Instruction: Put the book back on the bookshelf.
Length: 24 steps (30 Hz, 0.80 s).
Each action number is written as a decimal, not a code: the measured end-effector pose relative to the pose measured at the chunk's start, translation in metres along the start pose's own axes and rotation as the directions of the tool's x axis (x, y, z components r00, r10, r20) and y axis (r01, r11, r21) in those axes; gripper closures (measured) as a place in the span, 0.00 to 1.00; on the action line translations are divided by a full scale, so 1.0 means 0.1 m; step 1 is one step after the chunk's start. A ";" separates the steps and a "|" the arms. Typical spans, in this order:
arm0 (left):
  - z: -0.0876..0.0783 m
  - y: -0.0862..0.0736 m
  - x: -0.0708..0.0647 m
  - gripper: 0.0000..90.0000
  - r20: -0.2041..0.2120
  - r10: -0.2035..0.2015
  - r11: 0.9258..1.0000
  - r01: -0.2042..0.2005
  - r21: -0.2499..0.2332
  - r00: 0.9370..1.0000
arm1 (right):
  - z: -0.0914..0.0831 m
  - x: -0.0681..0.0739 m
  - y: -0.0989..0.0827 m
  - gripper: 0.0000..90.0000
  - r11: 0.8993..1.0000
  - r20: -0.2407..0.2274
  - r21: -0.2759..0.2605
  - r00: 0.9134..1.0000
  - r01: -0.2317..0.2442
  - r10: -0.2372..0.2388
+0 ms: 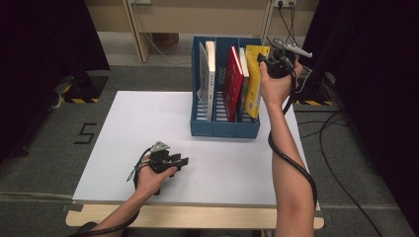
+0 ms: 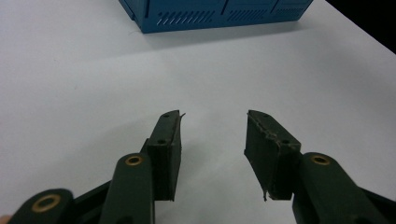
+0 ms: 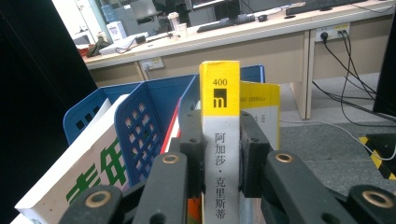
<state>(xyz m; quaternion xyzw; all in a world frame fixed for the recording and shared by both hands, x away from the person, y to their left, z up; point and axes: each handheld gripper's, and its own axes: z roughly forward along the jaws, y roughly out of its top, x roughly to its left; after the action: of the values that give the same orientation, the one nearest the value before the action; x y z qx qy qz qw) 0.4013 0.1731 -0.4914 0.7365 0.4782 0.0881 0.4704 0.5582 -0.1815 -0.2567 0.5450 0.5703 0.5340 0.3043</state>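
Note:
A blue file rack [image 1: 225, 129] stands at the far middle of the white table [image 1: 123, 148], with several books upright in its slots. My right gripper [image 1: 267, 60] is raised at the rack's right end and is shut on the spine of a yellow and white book [image 3: 222, 140] that stands in the right slot [image 1: 254, 84]. Both pads press on the spine in the right gripper view. My left gripper [image 2: 212, 135] rests low over the bare table near the front [image 1: 180, 161], its jaws open with nothing between them.
In the rack stand a white book [image 1: 211, 79], a red book [image 1: 233, 81] and a second yellow book [image 3: 261, 112]. A white book with green characters [image 3: 88, 182] leans at the left in the right gripper view. Desks, cables and dark curtains lie beyond the table.

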 end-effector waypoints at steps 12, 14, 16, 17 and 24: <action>0.01 0.00 -0.01 0.61 0.000 -0.001 1.000 0.001 0.000 1.000 | -0.02 0.05 -0.02 0.85 1.000 -0.026 -0.001 1.000 0.006 -0.006; 0.01 0.00 -0.01 0.61 0.000 -0.001 1.000 0.001 -0.001 1.000 | -0.03 0.06 -0.03 0.85 1.000 -0.022 0.001 1.000 0.004 -0.004; 0.01 0.01 -0.02 0.61 -0.001 -0.001 1.000 0.001 -0.005 1.000 | -0.03 0.05 -0.03 0.85 1.000 -0.023 -0.002 1.000 0.009 -0.009; 0.00 0.01 -0.02 0.61 -0.001 0.000 1.000 0.000 -0.004 1.000 | -0.03 0.04 -0.03 0.85 1.000 -0.021 -0.001 1.000 0.007 -0.007; 0.01 0.01 -0.02 0.61 -0.001 0.003 1.000 -0.003 -0.002 1.000 | 0.00 0.01 -0.04 0.85 1.000 -0.010 -0.005 1.000 -0.002 0.002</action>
<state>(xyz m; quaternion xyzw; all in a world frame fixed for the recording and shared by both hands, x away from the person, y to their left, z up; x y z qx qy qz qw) 0.4014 0.1709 -0.4904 0.7366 0.4772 0.0899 0.4708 0.5566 -0.1795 -0.2605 0.5422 0.5698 0.5385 0.3022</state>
